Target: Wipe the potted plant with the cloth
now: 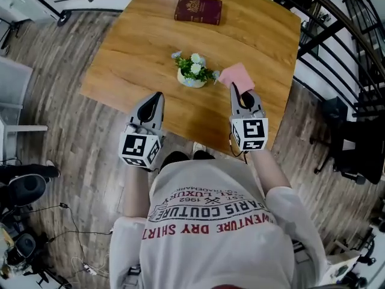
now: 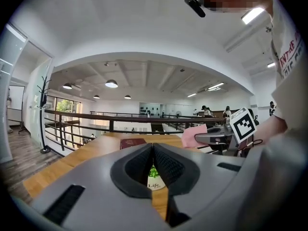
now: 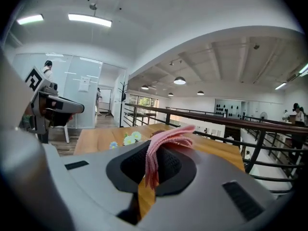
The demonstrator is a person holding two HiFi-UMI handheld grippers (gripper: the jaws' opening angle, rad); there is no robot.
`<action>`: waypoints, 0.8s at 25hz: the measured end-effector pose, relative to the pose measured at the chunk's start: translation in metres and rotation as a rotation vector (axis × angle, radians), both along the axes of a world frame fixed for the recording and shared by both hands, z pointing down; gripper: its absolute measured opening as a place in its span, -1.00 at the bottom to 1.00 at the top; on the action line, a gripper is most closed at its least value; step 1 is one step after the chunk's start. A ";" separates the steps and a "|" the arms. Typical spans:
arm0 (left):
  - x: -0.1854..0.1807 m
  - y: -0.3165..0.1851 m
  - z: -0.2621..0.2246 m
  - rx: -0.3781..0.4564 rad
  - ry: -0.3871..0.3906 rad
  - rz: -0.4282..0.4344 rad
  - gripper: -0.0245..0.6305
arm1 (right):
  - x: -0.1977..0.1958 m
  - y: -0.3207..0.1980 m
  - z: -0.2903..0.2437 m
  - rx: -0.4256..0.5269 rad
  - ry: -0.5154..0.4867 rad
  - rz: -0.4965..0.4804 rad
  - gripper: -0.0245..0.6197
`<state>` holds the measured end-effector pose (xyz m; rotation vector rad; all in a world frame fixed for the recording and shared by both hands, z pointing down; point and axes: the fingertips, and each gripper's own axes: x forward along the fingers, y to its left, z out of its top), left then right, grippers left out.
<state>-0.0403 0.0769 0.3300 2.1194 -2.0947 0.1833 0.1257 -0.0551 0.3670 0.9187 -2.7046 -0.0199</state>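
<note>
A small potted plant [image 1: 193, 71] with white and blue flowers in a pale pot stands near the middle of the wooden table [image 1: 132, 47]. My right gripper [image 1: 233, 88] is shut on a pink cloth [image 1: 236, 76], which sticks up from its tips just right of the plant. In the right gripper view the cloth [image 3: 168, 136] is pinched between the jaws, and the flowers [image 3: 126, 138] show to the left. My left gripper [image 1: 159, 95] hangs shut and empty at the table's near edge, left of the plant. In the left gripper view the pot [image 2: 154, 181] shows below the closed tips.
A dark red book [image 1: 198, 9] lies at the table's far side. Black railings [image 1: 337, 23] run past the table's right and far edges. A dark chair [image 1: 346, 143] stands at the right, and cables and gear [image 1: 24, 221] lie on the floor at the left.
</note>
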 end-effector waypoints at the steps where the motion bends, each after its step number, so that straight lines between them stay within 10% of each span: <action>1: -0.003 -0.008 0.003 -0.009 0.000 0.013 -0.87 | 0.000 -0.006 0.002 0.001 0.010 0.015 -0.81; 20: -0.027 -0.103 0.122 -0.289 0.065 0.387 -0.87 | -0.039 -0.032 0.126 -0.241 0.260 0.167 -0.81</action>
